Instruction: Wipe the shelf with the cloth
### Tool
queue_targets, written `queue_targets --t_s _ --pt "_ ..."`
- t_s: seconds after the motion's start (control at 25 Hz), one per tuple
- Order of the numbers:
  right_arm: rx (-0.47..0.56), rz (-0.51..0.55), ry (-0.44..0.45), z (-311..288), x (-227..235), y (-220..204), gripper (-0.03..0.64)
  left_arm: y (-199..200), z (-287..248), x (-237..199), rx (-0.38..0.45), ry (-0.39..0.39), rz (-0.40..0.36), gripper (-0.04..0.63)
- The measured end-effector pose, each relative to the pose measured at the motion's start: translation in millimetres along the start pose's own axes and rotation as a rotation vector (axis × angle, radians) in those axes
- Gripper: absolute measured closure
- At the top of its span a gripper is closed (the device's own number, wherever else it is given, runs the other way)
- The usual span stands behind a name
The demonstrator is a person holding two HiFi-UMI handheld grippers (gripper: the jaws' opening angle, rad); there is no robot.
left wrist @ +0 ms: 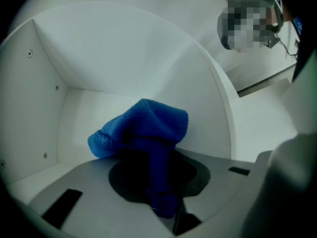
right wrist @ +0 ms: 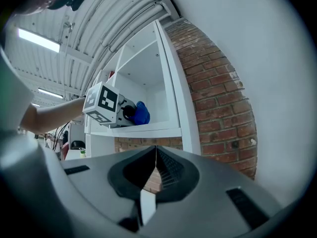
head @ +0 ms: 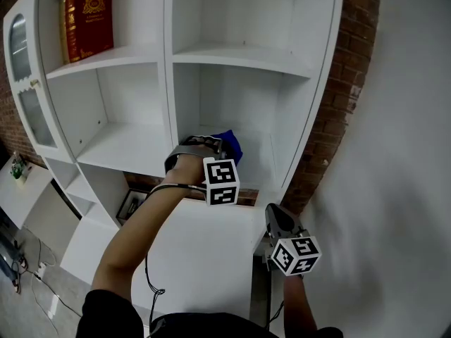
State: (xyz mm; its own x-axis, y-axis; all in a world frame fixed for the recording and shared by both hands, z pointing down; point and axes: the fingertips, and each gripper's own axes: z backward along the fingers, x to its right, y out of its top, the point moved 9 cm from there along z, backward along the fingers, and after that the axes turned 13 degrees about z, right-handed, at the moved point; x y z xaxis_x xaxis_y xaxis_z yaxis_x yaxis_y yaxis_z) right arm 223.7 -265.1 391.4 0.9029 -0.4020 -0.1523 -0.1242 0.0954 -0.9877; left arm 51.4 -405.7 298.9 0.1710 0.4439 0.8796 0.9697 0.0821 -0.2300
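left tongs (left wrist: 161, 202) clenched on blue cloth (left wrist: 143, 125) | cloth bunched inside a right-hand compartment of the white shelf (left wrist: 99, 100) | right tongs (right wrist: 154, 155) pressed together, empty, outside shelf near brick wall (right wrist: 218, 108)

No legible text, brand or no. anywhere. Dark-red hardback book (head: 89, 16) on white wooden shelf (head: 106, 56), upper left, bears a gold crest; lettering unreadable. White cube with black square markers (head: 221, 182) & twin cube (head: 296, 254): patterns only.

Dim, even indoor light, ceiling strip lights (right wrist: 37, 39) glaring, fisheye edges dark, foreground soft
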Motion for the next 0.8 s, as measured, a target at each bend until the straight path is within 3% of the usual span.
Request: queue_targets --t_s 0.8 --pt "-0.008 -0.004 -0.028 13.1 -4.0 -0.5 0.597 7.9 12.7 9.2 0.041 -0.002 -0.055 0.509"
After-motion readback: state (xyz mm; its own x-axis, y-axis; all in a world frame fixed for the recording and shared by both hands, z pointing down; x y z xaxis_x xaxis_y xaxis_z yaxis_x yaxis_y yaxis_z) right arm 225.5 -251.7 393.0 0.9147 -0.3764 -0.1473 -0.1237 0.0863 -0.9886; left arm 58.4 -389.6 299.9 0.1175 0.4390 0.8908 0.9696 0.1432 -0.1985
